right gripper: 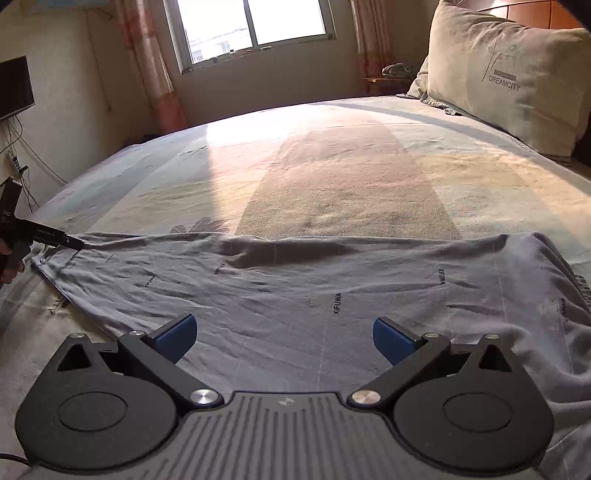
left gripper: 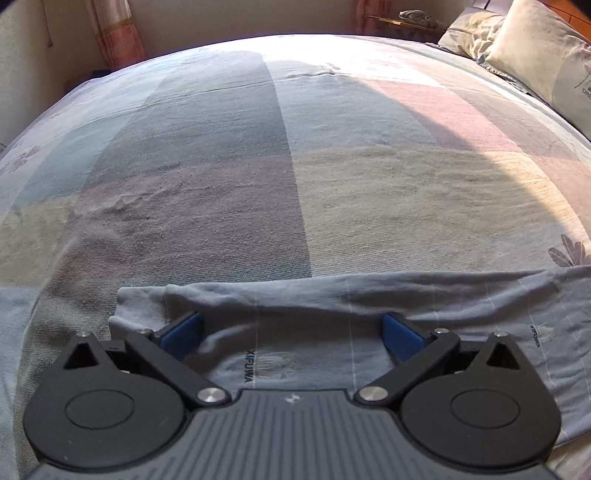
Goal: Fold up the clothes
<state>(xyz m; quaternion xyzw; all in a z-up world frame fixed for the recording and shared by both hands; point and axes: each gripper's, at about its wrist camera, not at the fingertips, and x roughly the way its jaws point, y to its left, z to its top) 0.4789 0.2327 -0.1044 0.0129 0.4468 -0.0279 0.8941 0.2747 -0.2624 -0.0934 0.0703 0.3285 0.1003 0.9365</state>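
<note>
Grey garment (right gripper: 295, 288) stretched across the frame's lower half on the bed (right gripper: 332, 166).
Thin, limp, light cloth; pinch its edges. Left gripper (left gripper: 291, 332) and right gripper (right gripper: 284, 336) both gape wide, holding nothing.

A sunlit bedroom with a made bed

A bedsheet (right gripper: 332, 177) in broad pastel blocks of grey, pink, green and beige covered the bed, with a leaf print (left gripper: 569, 253) near one edge and a patch of sunlight across its far side. A beige pillow (right gripper: 509, 77) printed "DREAMCITY" leaned at the head, in front of a wooden headboard (right gripper: 535, 13). Beyond the bed was a sliding window (right gripper: 255, 26) flanked by pink patterned curtains (right gripper: 147, 62). A dark screen (right gripper: 14, 86) hung on the left wall with cables (right gripper: 18, 162) trailing below.
</note>
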